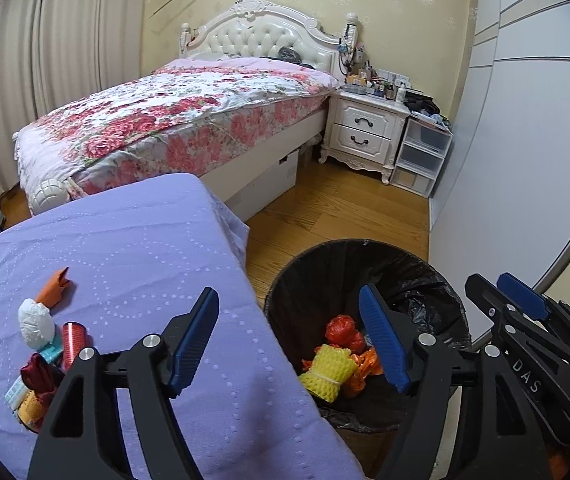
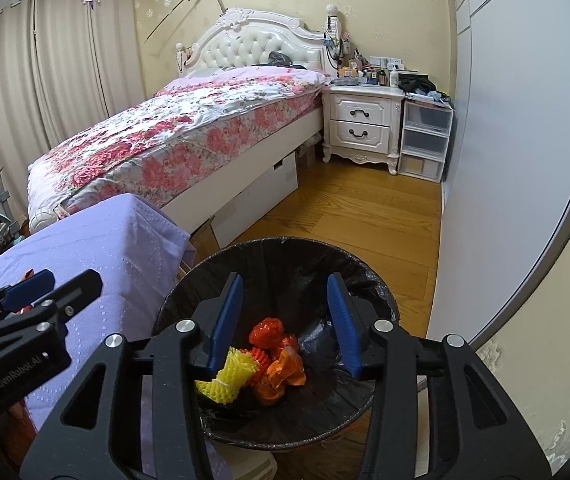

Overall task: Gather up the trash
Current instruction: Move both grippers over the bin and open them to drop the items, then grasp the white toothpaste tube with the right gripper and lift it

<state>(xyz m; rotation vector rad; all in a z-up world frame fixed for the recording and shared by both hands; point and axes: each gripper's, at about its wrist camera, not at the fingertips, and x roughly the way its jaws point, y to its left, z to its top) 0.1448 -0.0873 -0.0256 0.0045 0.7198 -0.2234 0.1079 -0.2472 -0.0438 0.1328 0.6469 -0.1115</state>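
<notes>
Both my jaws stood released, nothing between them: left gripper [image 1: 289, 344] and right gripper [image 2: 285, 324] over the bin [image 2: 285, 256]. Yellow foam net [image 2: 227, 378] and orange wrappers [image 2: 285, 372] lay inside. More trash [image 1: 45, 344] sat on the bench [image 1: 145, 248].

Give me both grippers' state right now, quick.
Left gripper: open, nothing between its fingers, at the edge of the trash bin.
Right gripper: open, empty, over the trash bin.

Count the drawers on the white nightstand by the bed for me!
2: the upper drawer and the lower drawer, stacked on the nightstand front.
</notes>
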